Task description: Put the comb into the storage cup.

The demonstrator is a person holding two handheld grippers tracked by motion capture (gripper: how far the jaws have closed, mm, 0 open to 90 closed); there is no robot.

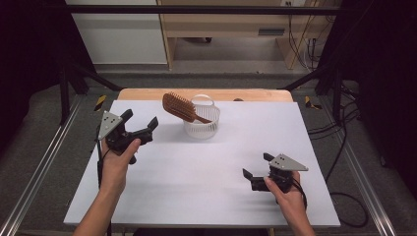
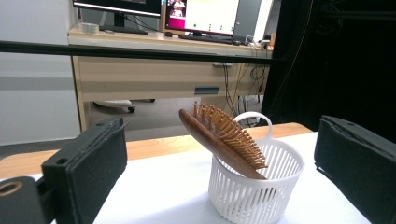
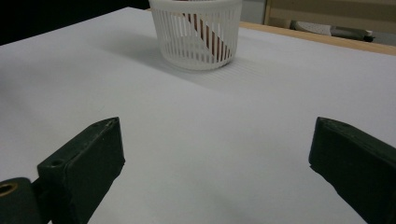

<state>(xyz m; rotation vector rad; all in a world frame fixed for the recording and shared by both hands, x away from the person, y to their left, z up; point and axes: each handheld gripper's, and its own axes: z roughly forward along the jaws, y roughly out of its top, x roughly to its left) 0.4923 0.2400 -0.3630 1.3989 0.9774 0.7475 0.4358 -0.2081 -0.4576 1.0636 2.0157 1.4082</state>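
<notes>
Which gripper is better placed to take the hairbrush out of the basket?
Left. The left gripper is open, close to the hairbrush leaning from the basket. The right gripper sits farther off.

The person's left hand (image 1: 118, 160) holds the black two-jaw left gripper (image 1: 141, 124) up, just left of the white slatted plastic basket (image 1: 202, 129). Its jaws are wide apart and point at the basket. The right hand (image 1: 285, 189) holds the black two-jaw right gripper (image 1: 255, 170) low, well away from the basket, jaws wide apart too.
</notes>
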